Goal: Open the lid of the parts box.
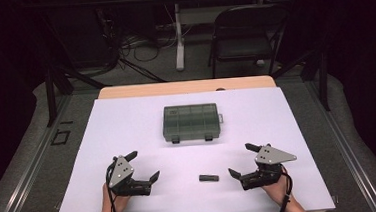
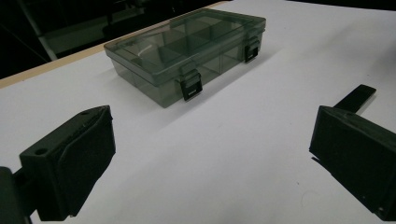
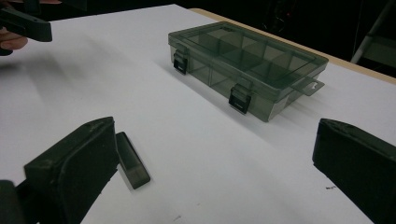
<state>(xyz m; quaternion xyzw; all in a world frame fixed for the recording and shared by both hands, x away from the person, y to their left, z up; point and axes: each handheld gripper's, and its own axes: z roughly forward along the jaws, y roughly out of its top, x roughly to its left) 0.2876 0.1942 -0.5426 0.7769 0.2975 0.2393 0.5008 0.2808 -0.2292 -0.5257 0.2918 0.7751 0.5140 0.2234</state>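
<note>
A smoky transparent compartment box (image 1: 191, 122) lies shut with two black latches facing me, in the middle of the white sheet (image 1: 127, 120). A small dark bar (image 1: 208, 177) lies flat nearer the front, between the two grippers. My left gripper (image 1: 145, 164) rests at the front left, open and holding nothing. My right gripper (image 1: 240, 158) rests at the front right, also open and holding nothing. In the left gripper view the box (image 2: 187, 51) is ahead and the bar (image 2: 356, 97) shows beyond the right jaw. In the right gripper view the bar (image 3: 132, 159) lies by the left jaw, the box (image 3: 247, 65) farther ahead.
The white sheet covers a wooden table whose far edge (image 1: 184, 87) shows behind the box. A folding chair (image 1: 248, 31) and a table leg (image 1: 178, 36) stand on the floor beyond. The left gripper (image 3: 25, 23) appears far off in the right gripper view.
</note>
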